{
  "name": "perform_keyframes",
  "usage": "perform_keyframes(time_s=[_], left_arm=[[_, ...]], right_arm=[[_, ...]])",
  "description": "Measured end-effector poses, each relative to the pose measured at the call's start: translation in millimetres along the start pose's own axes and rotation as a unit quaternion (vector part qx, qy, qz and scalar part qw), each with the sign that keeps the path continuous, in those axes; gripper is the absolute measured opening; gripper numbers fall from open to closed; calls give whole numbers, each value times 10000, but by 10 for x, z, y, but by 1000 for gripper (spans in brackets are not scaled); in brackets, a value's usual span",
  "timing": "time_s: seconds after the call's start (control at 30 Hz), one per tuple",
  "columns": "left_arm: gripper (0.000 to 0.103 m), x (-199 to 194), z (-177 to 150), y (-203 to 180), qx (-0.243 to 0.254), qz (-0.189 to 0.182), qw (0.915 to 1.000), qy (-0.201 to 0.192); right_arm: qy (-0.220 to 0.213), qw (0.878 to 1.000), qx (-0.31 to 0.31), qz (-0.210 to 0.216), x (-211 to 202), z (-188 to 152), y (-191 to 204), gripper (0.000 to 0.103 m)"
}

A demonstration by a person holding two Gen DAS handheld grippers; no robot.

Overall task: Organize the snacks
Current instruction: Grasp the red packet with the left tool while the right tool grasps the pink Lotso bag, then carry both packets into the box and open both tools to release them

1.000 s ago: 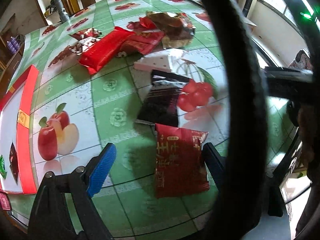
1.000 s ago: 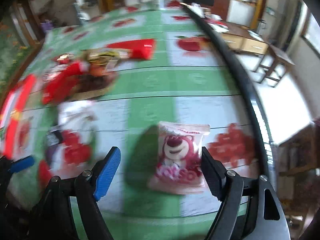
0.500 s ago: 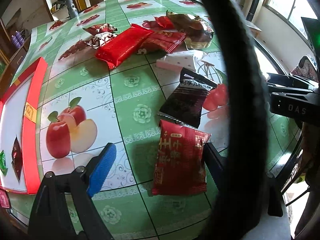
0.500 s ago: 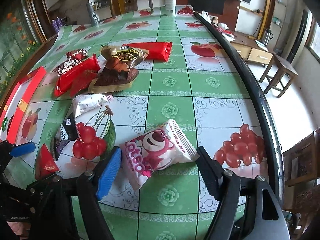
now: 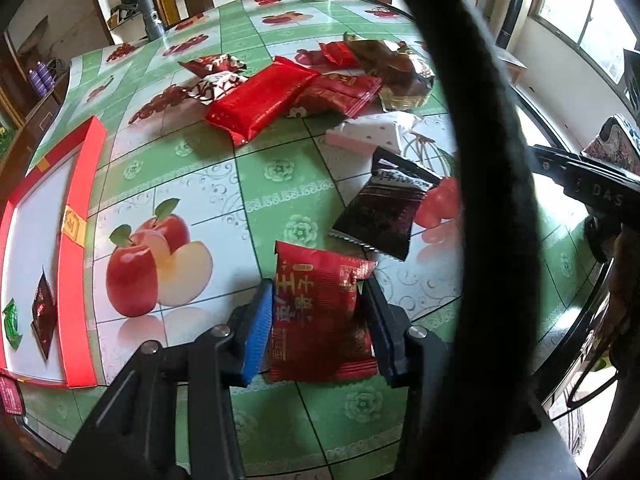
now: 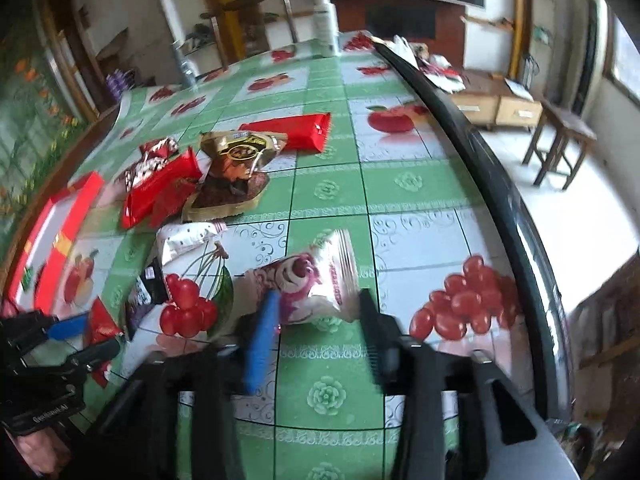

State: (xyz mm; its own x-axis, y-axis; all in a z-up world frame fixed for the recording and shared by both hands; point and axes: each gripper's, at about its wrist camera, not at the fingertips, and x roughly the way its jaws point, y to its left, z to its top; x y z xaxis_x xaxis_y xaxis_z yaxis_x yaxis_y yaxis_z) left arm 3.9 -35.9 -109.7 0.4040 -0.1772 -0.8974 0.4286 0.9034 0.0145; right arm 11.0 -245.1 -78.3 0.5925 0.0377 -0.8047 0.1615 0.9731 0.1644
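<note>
The left gripper (image 5: 318,312), black-framed with one blue pad and one dark pad, has just been closing and now clamps a flat red foil snack packet with gold lettering (image 5: 318,312) by its two long edges; the packet lies on the glossy green-and-white tablecloth printed with apples and cherries (image 5: 208,184). Just beyond the red packet, a black snack packet with a serrated edge (image 5: 384,212) lies tilted, its near corner close to the red one. Farther back sits a white and pink wrapped snack (image 5: 368,134), and behind that a loose pile: a long shiny red wrapper (image 5: 260,102), smaller red packets (image 5: 340,94) and a brown and gold foil bag (image 5: 394,70). At the table's left side lies a shallow red-rimmed tray with a white floor (image 5: 78,216), holding a small dark red packet (image 5: 43,312) and a small green one (image 5: 11,320). The right gripper (image 6: 316,312), built the same way, has likewise just been closing; its pads press on the sides of a puffy white and pink snack bag printed with a pink bear face (image 6: 316,276), which stands tilted up between them, near a cherry print. The picture there is slightly blurred. In the right wrist view the left gripper shows at the lower left, with the red packet in its jaws.
</note>
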Motion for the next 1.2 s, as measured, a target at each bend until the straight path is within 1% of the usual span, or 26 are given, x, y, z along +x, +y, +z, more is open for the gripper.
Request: perform_keyframes(time_s=[0.03, 0.13, 0.2, 0.23, 0.27, 0.33, 0.37, 0.4, 0.43, 0.47, 0.5, 0.53, 0.57, 0.63, 0.7, 0.8, 0.83, 0.87, 0.93, 1.0, 1.03, 1.17, 1.2], left_arm=[[46, -1, -3, 7, -8, 16, 10000, -5], [46, 1, -11, 53, -75, -6, 10000, 2], [46, -4, -19, 87, -111, -24, 9999, 3], [46, -8, -22, 102, -128, -24, 9999, -2], [46, -3, -21, 118, -146, -32, 9999, -1], [46, -4, -19, 135, -164, -42, 9999, -5], [46, -9, -20, 144, -167, -55, 9998, -3], [46, -12, -21, 149, -171, -69, 9998, 0], [46, -15, -24, 156, -178, -85, 9998, 3], [46, -20, -30, 162, -184, -92, 9998, 3], [46, -20, -29, 175, -191, -94, 9998, 4], [46, -21, -29, 187, -199, -93, 9998, 4], [46, -21, -24, 200, -208, -90, 9997, 4], [46, -21, -18, 219, -224, -88, 9997, 4], [46, -27, -10, 237, -260, -80, 9996, -3], [46, -59, -8, 267, -329, -67, 9994, -54], [46, -68, -9, 274, -343, -64, 9994, -71], [45, -74, -8, 282, -357, -60, 9993, -89], [41, -85, -6, 300, -378, -45, 9992, -114], [39, -109, -6, 317, -369, -37, 9992, -156], [39, -121, -6, 326, -360, -12, 9992, -177], [38, -214, -6, 426, -457, -7, 9985, -307], [38, -244, -6, 454, -483, 2, 9982, -343]], right_arm=[[-25, 10000, 57, 23, -7, 0, -5, 53], [-138, 9998, 114, -121, -34, 24, 19, 54], [-219, 9996, 125, -93, -61, 29, 24, 56], [-284, 9995, 93, -75, -75, 37, 39, 61], [-267, 9996, 7, -83, -58, 51, 64, 64], [-34, 9999, -102, -98, 37, 62, 95, 64], [191, 9998, -50, -3, 88, 43, 107, 64], [307, 9994, 3, 176, 91, 16, 119, 64], [401, 9978, -3, 521, 67, -24, 166, 64], [406, 9966, -101, 716, 21, -55, 225, 64], [335, 9965, -259, 715, -43, -83, 286, 64], [196, 9969, -443, 623, -108, -93, 338, 64], [28, 9968, -593, 529, -149, -73, 363, 67], [-147, 9965, -740, 352, -121, 3, 367, 72], [-74, 9969, -764, 196, 21, 93, 343, 72], [204, 9979, -579, 208, 268, 136, 329, 72], [223, 9979, -564, 211, 308, 122, 344, 71], [169, 9979, -620, 104, 316, 105, 379, 62], [103, 9968, -783, -131, 299, 95, 455, 37], [44, 9966, -804, -183, 264, 77, 502, 35], [44, 9967, -793, -133, 241, 65, 504, 35], [-229, 9976, -637, 170, 12, 39, 489, 35], [-355, 9972, -584, 313, -91, 47, 492, 35]])
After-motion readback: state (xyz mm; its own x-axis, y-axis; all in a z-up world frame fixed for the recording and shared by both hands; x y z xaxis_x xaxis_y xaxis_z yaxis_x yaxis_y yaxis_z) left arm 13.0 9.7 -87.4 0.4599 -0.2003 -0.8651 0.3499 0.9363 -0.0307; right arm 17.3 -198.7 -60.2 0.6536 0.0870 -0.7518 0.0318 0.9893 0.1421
